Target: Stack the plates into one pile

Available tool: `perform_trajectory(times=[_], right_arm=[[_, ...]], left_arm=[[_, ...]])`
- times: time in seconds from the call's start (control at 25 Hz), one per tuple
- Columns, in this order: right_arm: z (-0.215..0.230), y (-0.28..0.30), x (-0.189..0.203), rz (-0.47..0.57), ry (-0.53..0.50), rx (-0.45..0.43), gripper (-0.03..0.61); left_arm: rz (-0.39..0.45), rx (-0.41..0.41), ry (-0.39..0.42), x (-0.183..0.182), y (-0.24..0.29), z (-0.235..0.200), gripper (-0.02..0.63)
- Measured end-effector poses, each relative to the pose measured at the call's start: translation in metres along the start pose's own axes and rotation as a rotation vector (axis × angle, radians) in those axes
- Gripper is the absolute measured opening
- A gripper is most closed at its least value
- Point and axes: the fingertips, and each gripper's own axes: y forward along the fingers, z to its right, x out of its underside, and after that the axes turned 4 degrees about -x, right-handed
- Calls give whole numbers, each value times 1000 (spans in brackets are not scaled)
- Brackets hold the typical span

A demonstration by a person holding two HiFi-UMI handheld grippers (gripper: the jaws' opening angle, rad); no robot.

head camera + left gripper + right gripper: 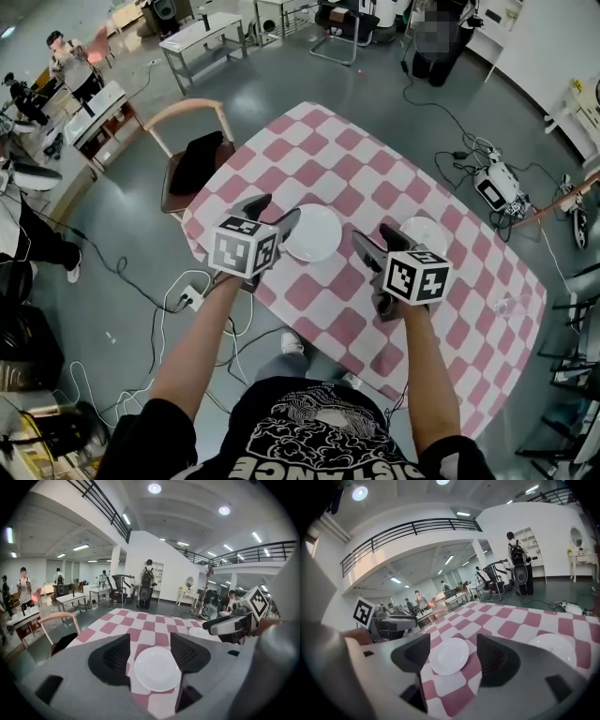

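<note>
I hold my left tongs [274, 211] wide open and empty over the near side of the checkered desk [328, 155]. One white plate [312, 232] lies flat on the desk, just ahead of their jaws. My right tongs [375, 239] also gape open, gripping nothing. A second plate [424, 234] lies apart from the first, partly behind the right tongs.

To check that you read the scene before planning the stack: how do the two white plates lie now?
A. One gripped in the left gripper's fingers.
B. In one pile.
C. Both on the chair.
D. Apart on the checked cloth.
D: one plate and the other plate lie flat and apart on the checked cloth; the left gripper and right gripper are open and empty.
</note>
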Motion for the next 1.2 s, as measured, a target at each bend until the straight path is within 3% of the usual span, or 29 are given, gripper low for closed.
perform_trajectory(times=[0.24,0.56,0.76,1.2], right_arm=[[5,24,9,-20,108,14,311],[20,54,37,-76,267,50,305],[18,70,51,-108,324,10,305],[22,81,91,-241,421,-58,279]], left_arm=[[-91,137,0,11,27,-13,284],[-231,318,-83,36,57,-30,296],[-323,400,-123,55,73,-33,296],[-503,537,-352,93,91,-37,328]])
